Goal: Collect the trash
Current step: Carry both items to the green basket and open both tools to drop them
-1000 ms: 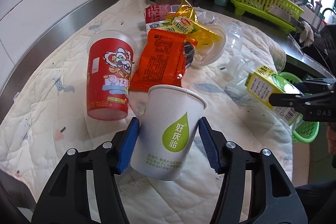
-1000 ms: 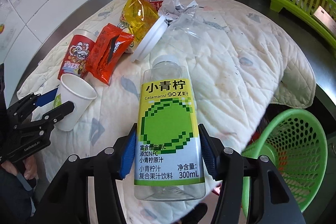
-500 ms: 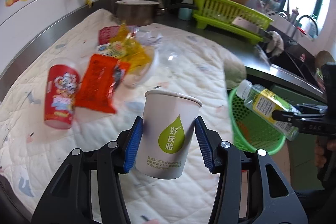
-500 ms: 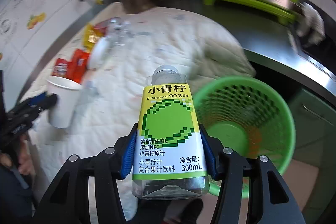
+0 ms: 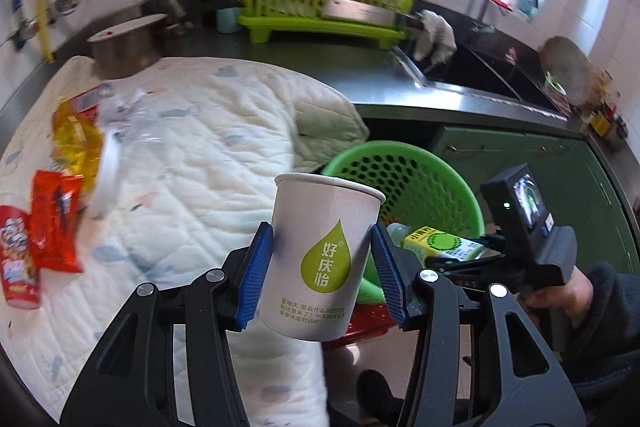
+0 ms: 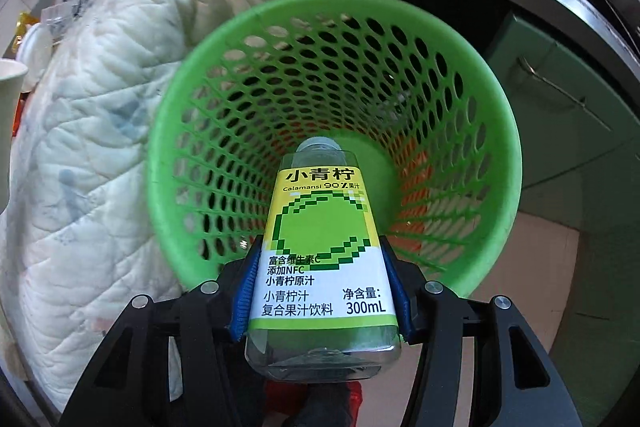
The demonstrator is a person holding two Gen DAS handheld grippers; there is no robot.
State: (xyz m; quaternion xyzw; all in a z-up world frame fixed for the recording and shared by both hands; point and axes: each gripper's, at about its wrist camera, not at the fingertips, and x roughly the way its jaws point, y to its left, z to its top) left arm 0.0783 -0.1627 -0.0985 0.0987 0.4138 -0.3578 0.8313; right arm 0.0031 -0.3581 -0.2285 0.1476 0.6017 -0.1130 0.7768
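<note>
Two grippers, each gripping one piece of trash. Left gripper (image 5: 322, 271), blue-padded jaws closed on one white paper cup (image 5: 322, 259) with a green droplet logo, held upright in the air near the front edge of the desk (image 5: 320, 59). Right gripper (image 6: 320, 291), jaws clamped on the lower half of one clear plastic juice bottle (image 6: 322, 251) with a yellow-and-green label, cap end pointing into the mouth of one green perforated basket (image 6: 332, 115); bottle neck inside the rim, bottle not touching the basket walls as far as can be told. Basket just beside the right end of one white quilted cloth (image 5: 192, 155) draped over the desk. On the far left of the cloth, a loose cluster of remaining trash: one red printed cup (image 5: 16, 263) lying on its side, one red-orange snack wrapper (image 5: 54, 223), one yellow wrapper (image 5: 76, 135), one white lid (image 5: 105, 179), plus crumpled clear plastic, count unclear through blur. Far along the desk: one steel pot (image 5: 124, 47), one lime-green dish rack (image 5: 324, 3) carrying one cleaver (image 5: 360, 13).
</note>
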